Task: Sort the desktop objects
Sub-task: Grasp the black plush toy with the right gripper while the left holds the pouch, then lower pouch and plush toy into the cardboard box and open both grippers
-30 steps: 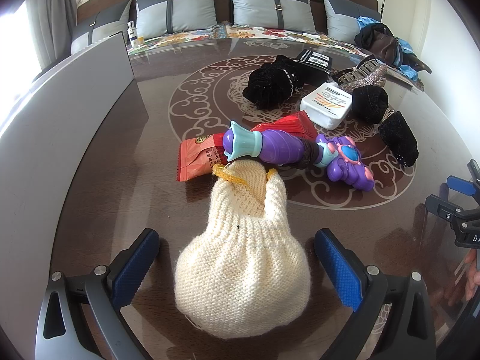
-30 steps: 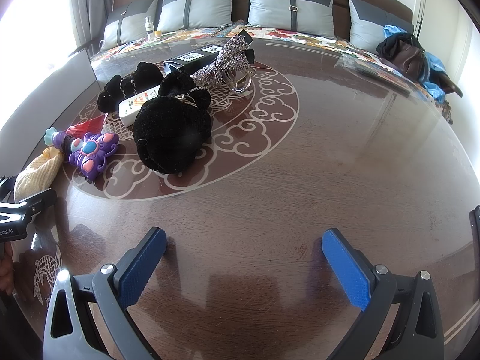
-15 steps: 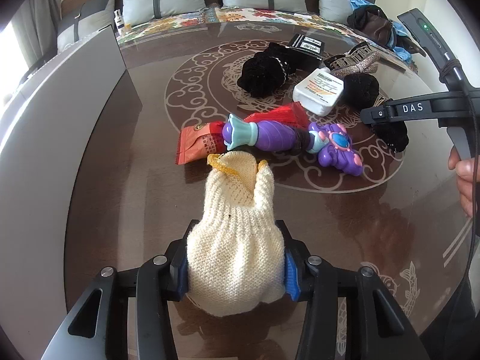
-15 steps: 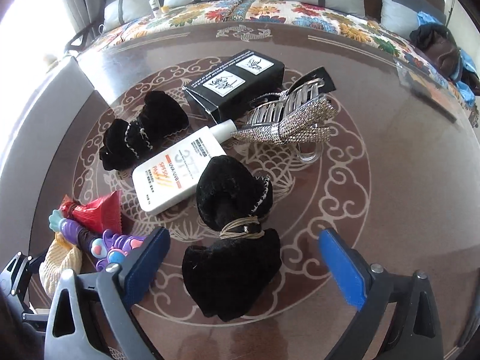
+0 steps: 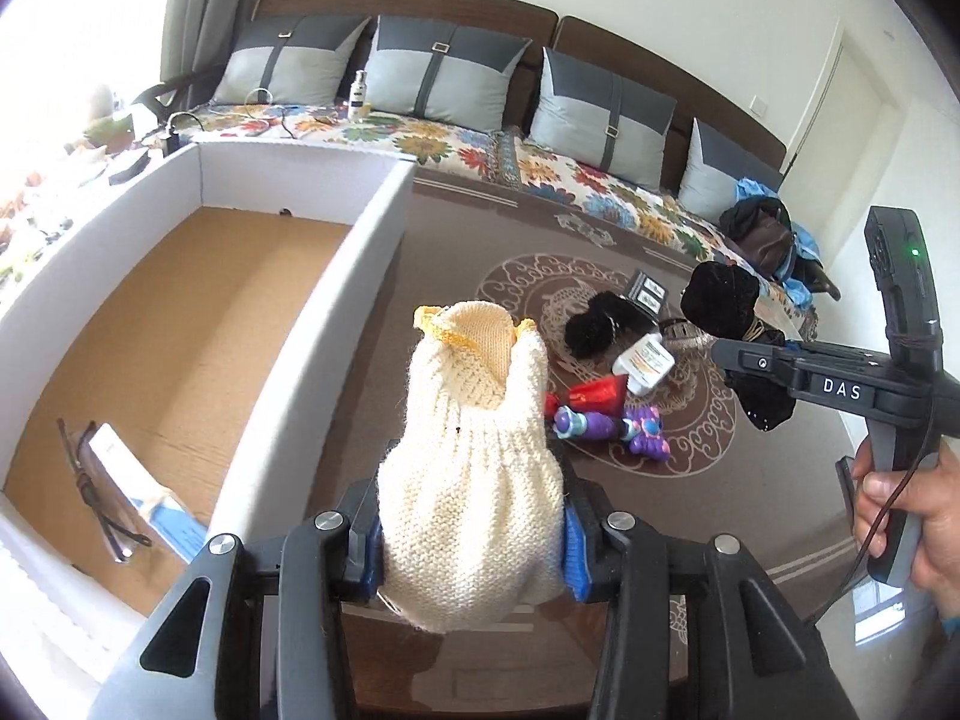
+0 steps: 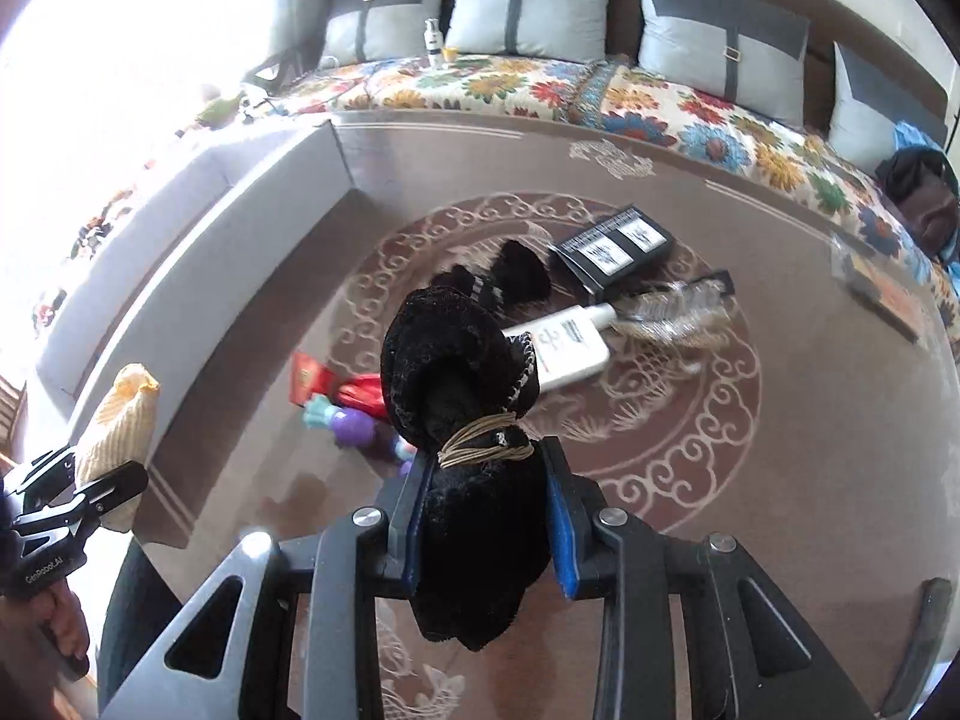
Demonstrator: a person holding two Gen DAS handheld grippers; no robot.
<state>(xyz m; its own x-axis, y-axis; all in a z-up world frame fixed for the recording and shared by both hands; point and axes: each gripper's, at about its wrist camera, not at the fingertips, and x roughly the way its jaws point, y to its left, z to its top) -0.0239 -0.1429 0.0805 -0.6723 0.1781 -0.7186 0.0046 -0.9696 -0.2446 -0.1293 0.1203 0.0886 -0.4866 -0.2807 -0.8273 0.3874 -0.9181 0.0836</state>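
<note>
— How do our grippers stand?
— Our left gripper (image 5: 471,531) is raised above the table, its blue pads (image 5: 574,546) pressed in on what it carries.
— The right?
— Our right gripper (image 6: 489,531) is lifted too, jaws clamped tight. Our right hand (image 5: 912,516) wraps its handle.

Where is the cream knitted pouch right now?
The cream knitted pouch is clamped in the left gripper, lifted off the table, beside the open cardboard box on its left.

Cream knit with a yellow rim is seen on the sock (image 5: 474,474); black velvet on the pouch (image 6: 474,420); swirl patterning on the brown table (image 6: 690,420).
</note>
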